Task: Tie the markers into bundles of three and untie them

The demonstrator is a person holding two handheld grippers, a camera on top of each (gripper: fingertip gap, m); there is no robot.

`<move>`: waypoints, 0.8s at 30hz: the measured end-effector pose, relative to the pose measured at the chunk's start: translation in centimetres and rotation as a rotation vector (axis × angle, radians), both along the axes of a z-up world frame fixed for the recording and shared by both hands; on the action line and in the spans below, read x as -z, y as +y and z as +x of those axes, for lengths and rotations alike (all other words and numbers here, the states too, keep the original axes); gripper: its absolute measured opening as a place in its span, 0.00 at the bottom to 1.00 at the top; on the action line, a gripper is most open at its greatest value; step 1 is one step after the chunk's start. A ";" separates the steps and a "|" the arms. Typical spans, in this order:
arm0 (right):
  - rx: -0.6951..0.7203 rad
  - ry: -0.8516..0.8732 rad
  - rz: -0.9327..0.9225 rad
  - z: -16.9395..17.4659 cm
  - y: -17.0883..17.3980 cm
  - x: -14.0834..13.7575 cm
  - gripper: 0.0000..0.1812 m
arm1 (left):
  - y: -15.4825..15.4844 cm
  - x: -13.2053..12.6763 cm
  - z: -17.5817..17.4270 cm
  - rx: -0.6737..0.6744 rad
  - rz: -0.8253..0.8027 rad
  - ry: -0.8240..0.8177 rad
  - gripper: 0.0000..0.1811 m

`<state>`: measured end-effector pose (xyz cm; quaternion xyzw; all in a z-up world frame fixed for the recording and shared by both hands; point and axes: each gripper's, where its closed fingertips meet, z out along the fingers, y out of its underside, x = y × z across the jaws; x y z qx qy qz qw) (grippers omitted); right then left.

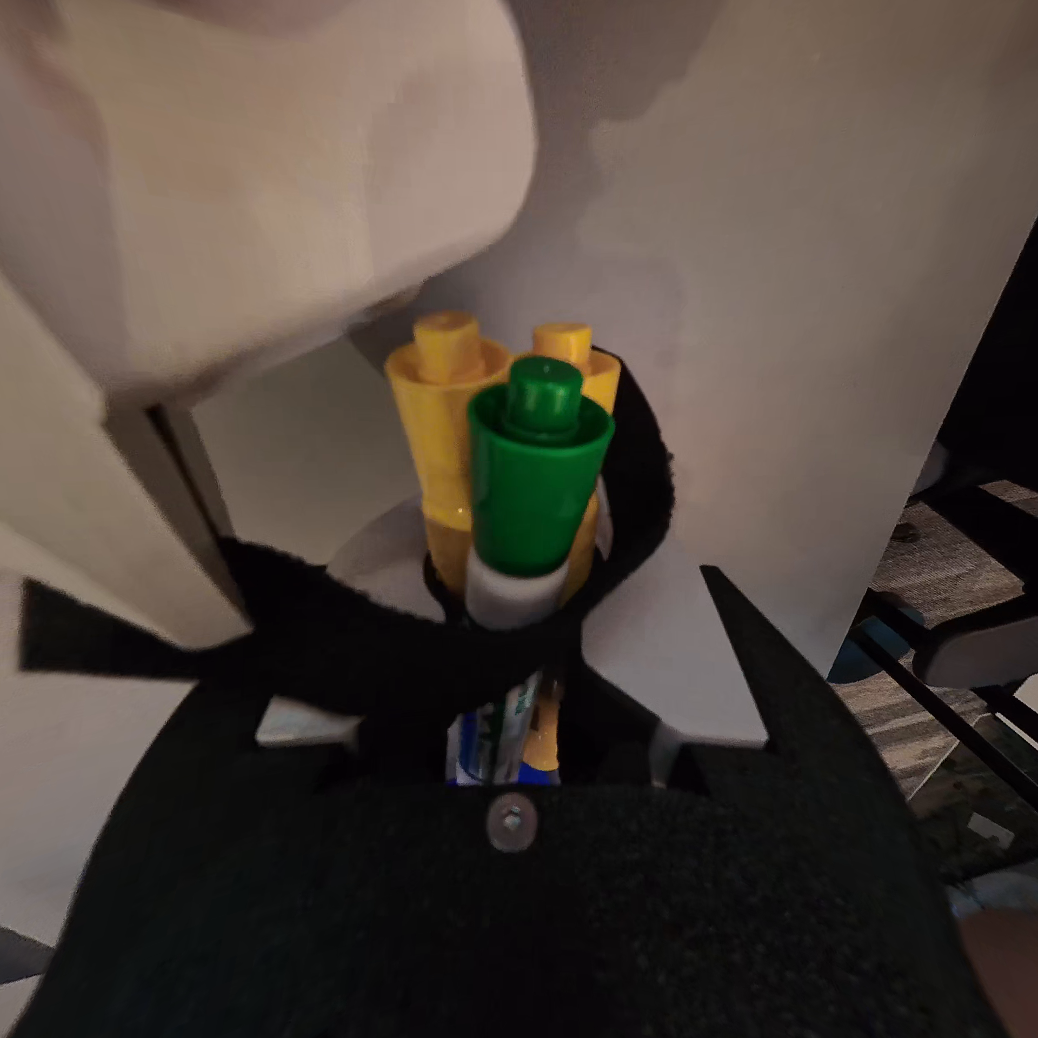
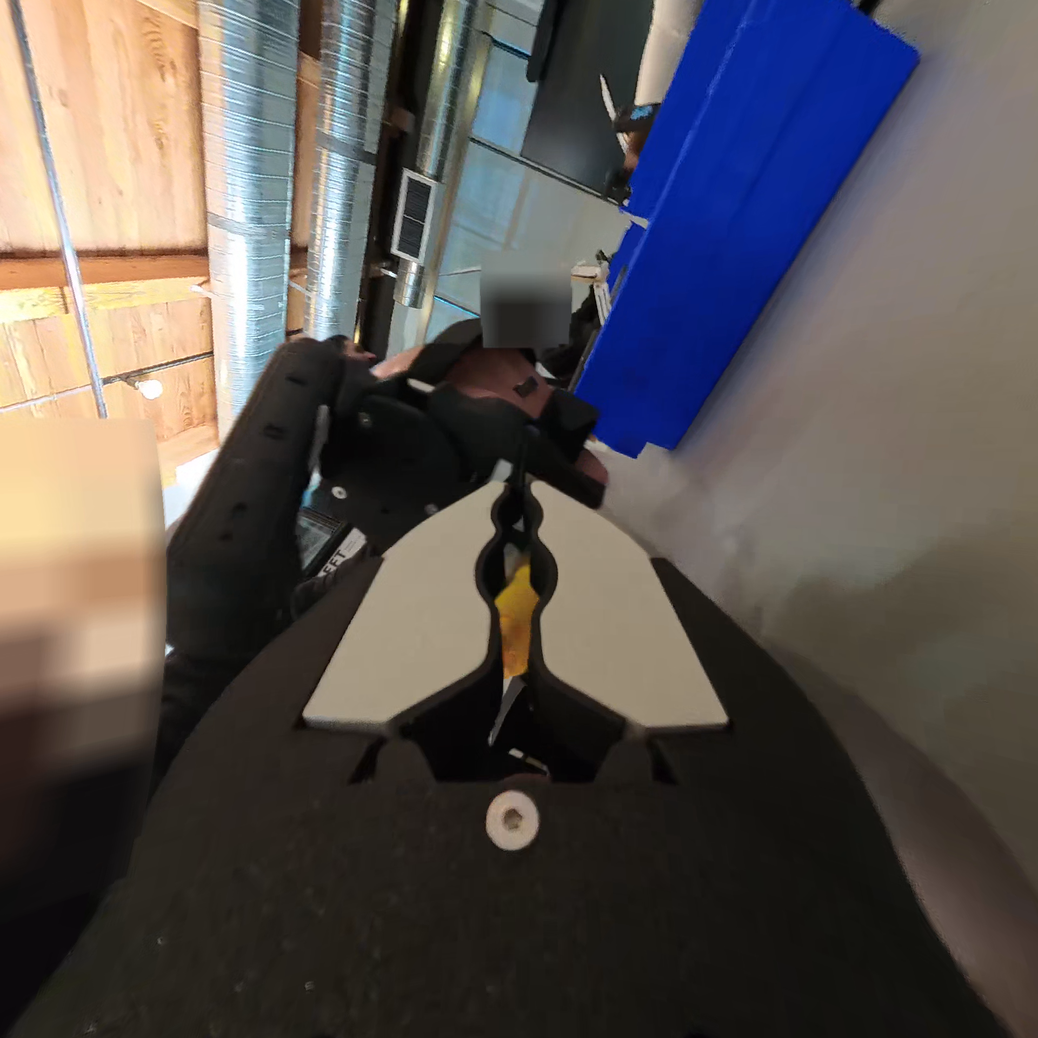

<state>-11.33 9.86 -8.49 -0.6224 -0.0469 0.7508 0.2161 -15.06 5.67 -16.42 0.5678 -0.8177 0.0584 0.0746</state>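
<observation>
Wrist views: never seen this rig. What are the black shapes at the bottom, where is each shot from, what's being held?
No robot here: a person carries a handheld two-finger gripper in each hand, and each has a camera looking forward along its fingers. The black shape at the bottom of each picture is that gripper's own body.

Left wrist view: the left gripper holds a bundle of three markers, two yellow-capped markers and one green-capped marker, caps pointing away from the camera. A black fuzzy strap loops around them, one end sticking out loose. Pale panels fill the background.

Right wrist view: the right gripper has its grey-faced fingers nearly together, pinching something thin and dark, probably the strap. The other gripper shows just beyond.
</observation>
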 end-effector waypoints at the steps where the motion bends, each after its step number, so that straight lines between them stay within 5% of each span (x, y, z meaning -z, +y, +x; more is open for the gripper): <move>1: -0.014 -0.019 -0.023 -0.2 0.1 0.5 0.01 | 0.0 -0.1 0.0 -0.002 0.000 -0.003 0.22; 5: -0.057 0.000 -0.134 -0.5 0.2 1.7 0.02 | 0.2 -0.4 -0.2 -0.013 -0.001 -0.005 0.22; 7: -0.069 0.024 -0.165 -0.6 0.2 2.0 0.01 | 0.2 -0.4 -0.3 -0.016 -0.001 -0.003 0.58; 10: -0.075 0.084 -0.186 -0.7 0.1 1.8 0.03 | 0.2 -0.5 -0.5 -0.018 -0.001 0.000 0.59; 17: -0.072 0.126 -0.205 -0.7 0.1 1.7 0.08 | 0.4 -0.4 -1.1 -0.028 -0.007 0.023 0.52; 24: -0.070 0.163 -0.237 -0.8 0.5 1.8 0.11 | 0.4 -0.2 -1.3 -0.039 -0.015 0.031 0.22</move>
